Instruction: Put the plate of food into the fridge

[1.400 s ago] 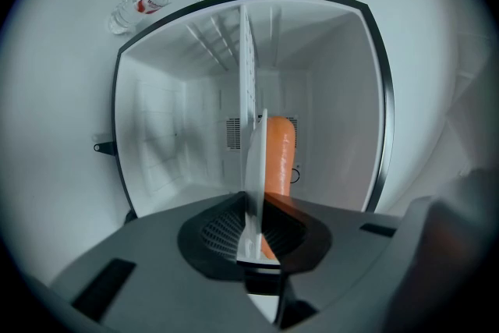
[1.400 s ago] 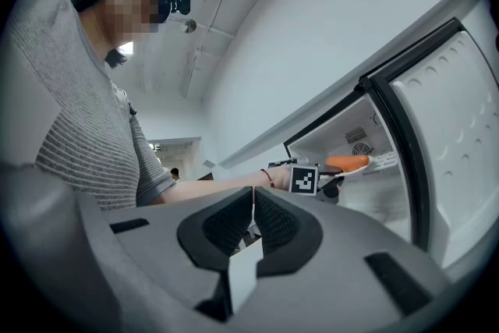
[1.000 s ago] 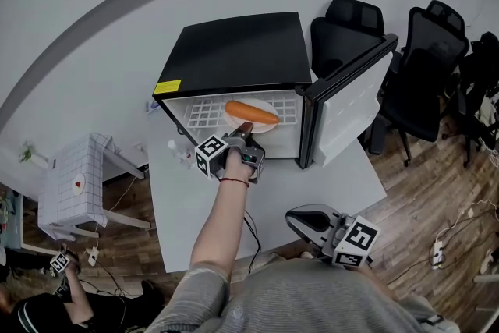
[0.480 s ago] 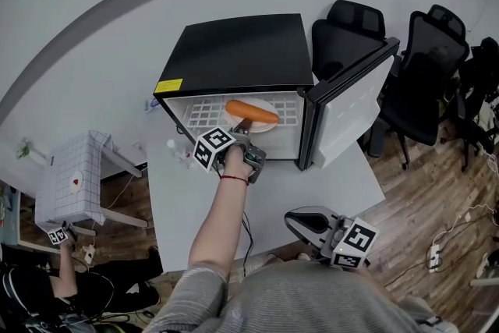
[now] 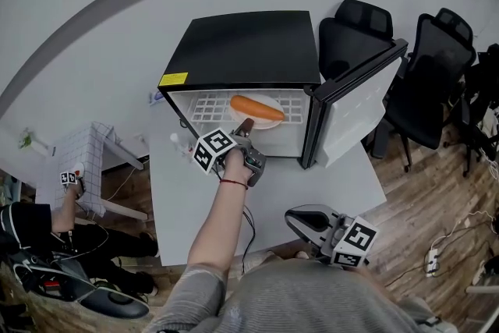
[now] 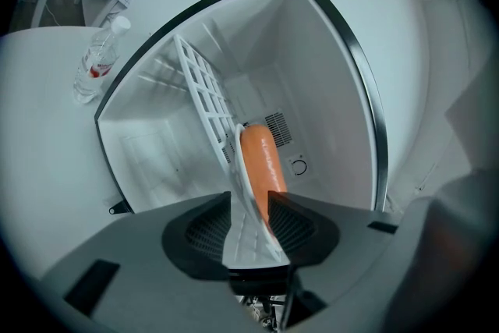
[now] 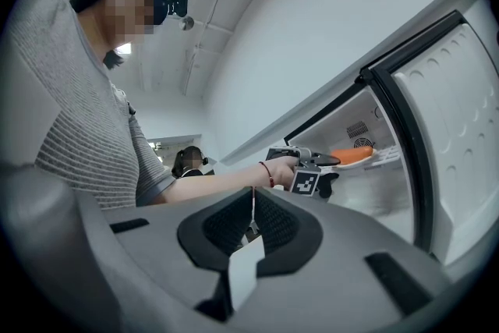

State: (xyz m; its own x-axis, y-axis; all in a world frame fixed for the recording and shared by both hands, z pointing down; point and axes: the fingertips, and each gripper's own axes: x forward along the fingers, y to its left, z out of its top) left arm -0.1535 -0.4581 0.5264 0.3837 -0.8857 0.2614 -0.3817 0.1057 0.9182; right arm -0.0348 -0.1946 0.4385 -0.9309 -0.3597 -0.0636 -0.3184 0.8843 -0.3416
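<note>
Release step in hand. The plate point(image 5: 269, 123) with its sausage point(image 5: 257, 107) sits on the fridge point(image 5: 242, 51) shelf point(image 5: 207, 109). The left gripper point(image 5: 244, 129) is at the fridge mouth, jaws opening, the plate rim loose between them. The right gripper point(image 5: 295, 219), well outside the fridge, is closed and empty. Next: draw clear and swing the door point(image 5: 355, 101) shut.

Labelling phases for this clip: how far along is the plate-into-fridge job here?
Done: the plate with the sausage lies on the wire shelf inside the fridge. In hand: the left gripper is opening its jaws, the plate's rim between them. Left: draw that gripper out and close the door, which stands wide open. The right gripper is shut and empty, near the person's body.
</note>
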